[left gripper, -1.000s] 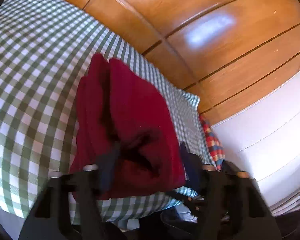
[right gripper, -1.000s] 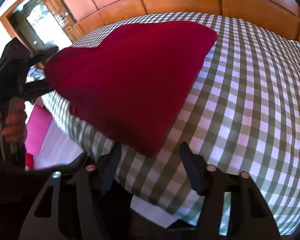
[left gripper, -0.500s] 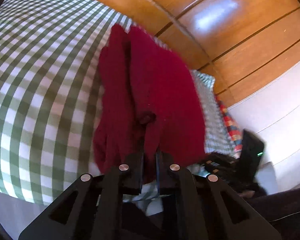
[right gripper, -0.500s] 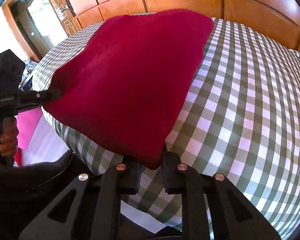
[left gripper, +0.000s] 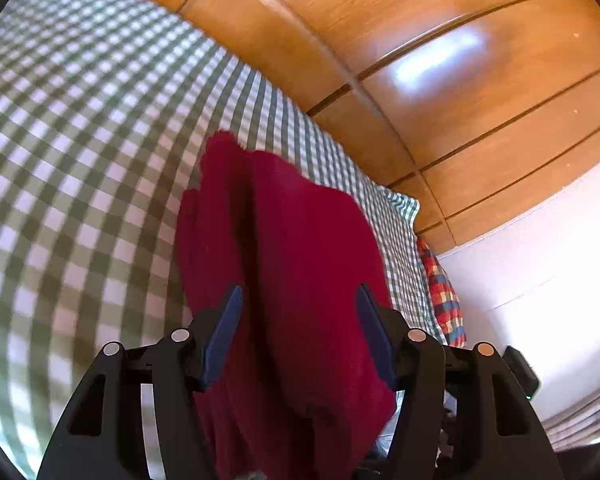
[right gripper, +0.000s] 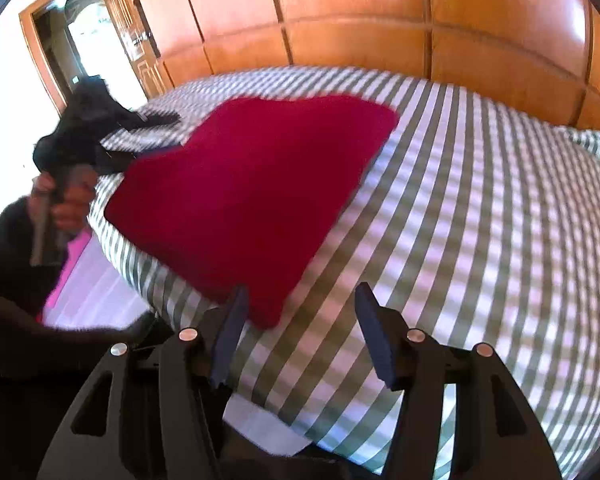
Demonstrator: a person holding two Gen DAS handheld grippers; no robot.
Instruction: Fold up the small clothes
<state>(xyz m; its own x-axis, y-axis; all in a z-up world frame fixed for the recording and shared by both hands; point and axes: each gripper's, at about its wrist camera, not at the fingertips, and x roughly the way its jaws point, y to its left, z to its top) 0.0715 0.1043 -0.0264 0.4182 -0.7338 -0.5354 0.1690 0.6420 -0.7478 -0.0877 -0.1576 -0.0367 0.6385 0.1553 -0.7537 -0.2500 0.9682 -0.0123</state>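
A red garment (right gripper: 252, 196) lies on the bed (right gripper: 480, 220), which is covered by a green-and-white checked sheet, and it already looks folded over: from the right wrist view it reads as a compact, roughly four-sided slab with clean edges, and from the left wrist view a dark crease runs along its length where one layer appears to lie on another. The right tool (right gripper: 298, 322) is released, its jaws spread wide, with the near corner of the garment just ahead of its left finger and not gripped. The left tool (left gripper: 298, 322) is also released, jaws apart, with the cloth lying between and beyond the fingers but not pinched by either one; in the right wrist view that same tool shows up at the far left edge of the garment, held in the person's hand (right gripper: 66, 204). Judging by this, at least one fold is done and both tools have nothing in them. What is left is hard to say: perhaps another fold to make it smaller, or some smoothing, or moving on to another piece. A plaid cloth (left gripper: 440, 292) lies past the right finger of the left tool, at the bed's edge.
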